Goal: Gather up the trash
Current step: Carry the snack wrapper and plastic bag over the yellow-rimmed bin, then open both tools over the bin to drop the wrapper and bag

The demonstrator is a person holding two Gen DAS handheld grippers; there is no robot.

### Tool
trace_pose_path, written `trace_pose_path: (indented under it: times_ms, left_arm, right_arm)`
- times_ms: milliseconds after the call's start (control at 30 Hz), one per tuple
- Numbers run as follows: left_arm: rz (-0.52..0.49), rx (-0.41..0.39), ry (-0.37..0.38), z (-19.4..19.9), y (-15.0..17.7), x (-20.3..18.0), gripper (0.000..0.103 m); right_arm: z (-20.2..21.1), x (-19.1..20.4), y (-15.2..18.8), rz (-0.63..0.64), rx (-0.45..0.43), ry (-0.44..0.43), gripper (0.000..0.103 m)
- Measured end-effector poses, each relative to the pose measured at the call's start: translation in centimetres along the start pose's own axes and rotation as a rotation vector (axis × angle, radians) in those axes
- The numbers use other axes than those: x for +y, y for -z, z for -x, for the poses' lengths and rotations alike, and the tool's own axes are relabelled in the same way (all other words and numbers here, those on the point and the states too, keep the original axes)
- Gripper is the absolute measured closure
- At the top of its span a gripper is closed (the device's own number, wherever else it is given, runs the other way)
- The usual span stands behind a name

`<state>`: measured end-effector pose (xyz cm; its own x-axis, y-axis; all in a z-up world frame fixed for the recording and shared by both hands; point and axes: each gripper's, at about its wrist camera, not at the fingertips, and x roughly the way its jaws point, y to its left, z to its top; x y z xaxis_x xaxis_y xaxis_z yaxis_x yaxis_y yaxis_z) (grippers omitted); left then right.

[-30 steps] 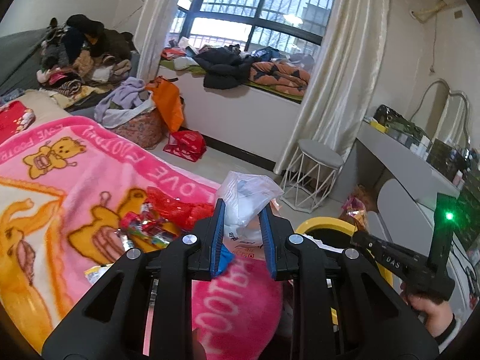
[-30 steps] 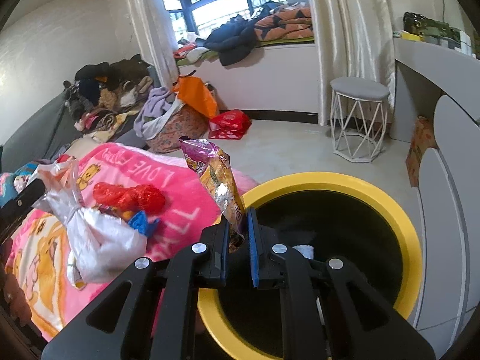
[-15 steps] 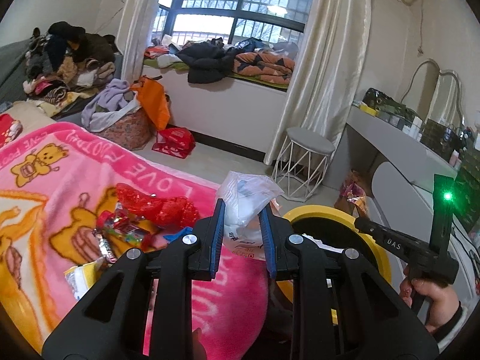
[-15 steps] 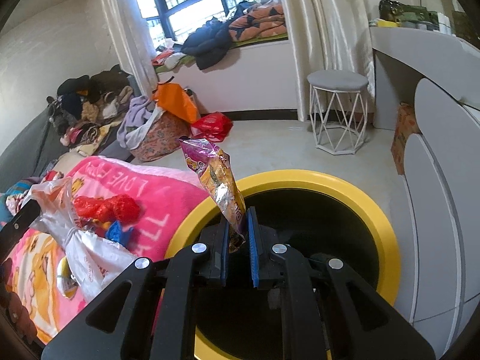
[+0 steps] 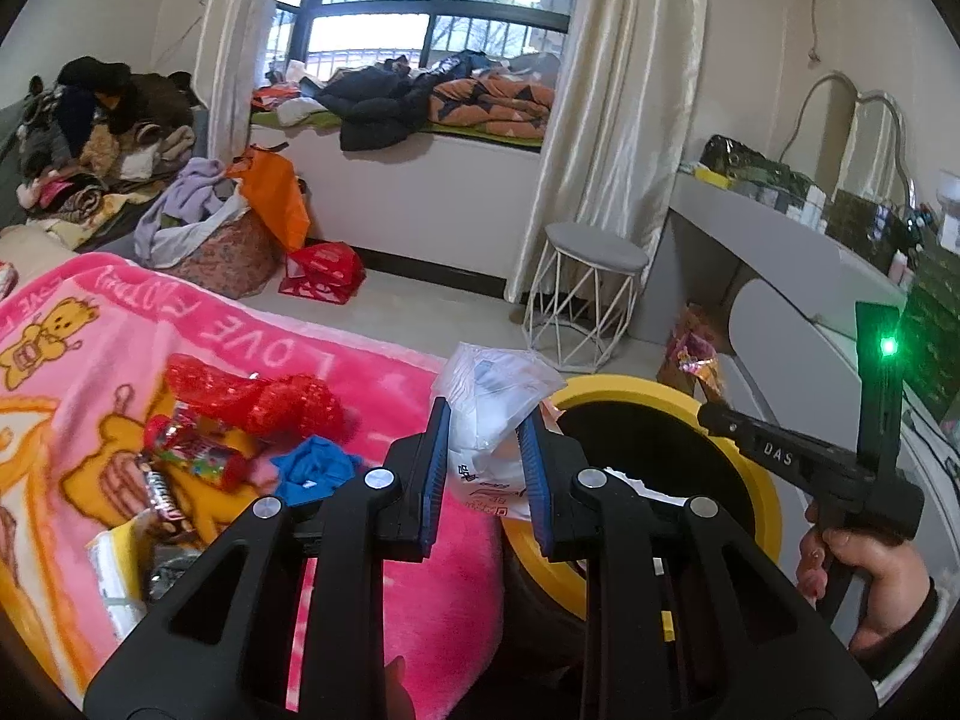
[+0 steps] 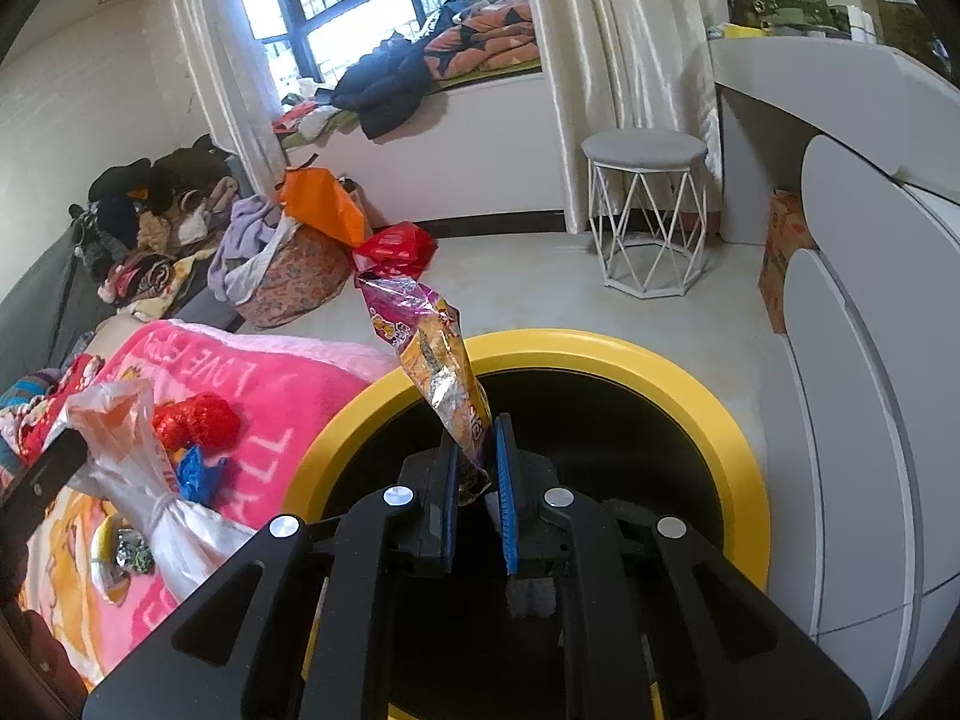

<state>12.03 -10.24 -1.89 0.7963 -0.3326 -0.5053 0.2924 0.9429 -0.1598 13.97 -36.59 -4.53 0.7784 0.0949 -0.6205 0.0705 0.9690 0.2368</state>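
Crinkly foil snack wrapper (image 6: 447,372) over the yellow-rimmed black bin (image 6: 678,378)
Light and slippery, it sits pinched at its lower end in the nearly closed right tool (image 6: 477,501); the left tool (image 5: 483,468), partly closed, clasps a soft knotted clear plastic bag (image 5: 492,396) beside the pink bed blanket (image 5: 252,330)

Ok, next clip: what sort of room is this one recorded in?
Most likely a lived-in bedroom: a pink bear-print blanket covers what looks like a bed, a bay window seat is heaped with bedding and coats, and a vanity desk with a stool lines the wall.
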Motion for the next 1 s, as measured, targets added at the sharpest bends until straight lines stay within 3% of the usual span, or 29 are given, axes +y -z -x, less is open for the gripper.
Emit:
trace_pose_path:
  times_ms: [833, 867, 900, 967, 1000]
  left_arm:
    - [-0.118, 0.098, 0.084, -5.1, 2.8, -4.8, 0.082]
    - [-0.115, 0.096, 0.089, -5.1, 2.8, -4.7, 0.073]
    - [-0.107, 0.093, 0.092, -5.1, 2.8, -4.6, 0.051]
    - [-0.082, 0.083, 0.101, -4.9, 2.8, -4.2, 0.03]
    - [-0.066, 0.078, 0.107, -4.8, 2.7, -3.9, 0.029]
  right_arm:
    - [-1.5, -4.1, 0.5, -0.088, 0.041, 0.082, 0.091]
    - [-1.5, -4.1, 0.6, -0.091, 0.044, 0.085, 0.091]
    - [-1.6, -4.1, 0.6, -0.093, 0.05, 0.088, 0.089]
    - [-1.7, -4.2, 0.8, -0.096, 0.058, 0.095, 0.067]
    - [-1.8, -4.3, 0.8, -0.1, 0.057, 0.095, 0.062]
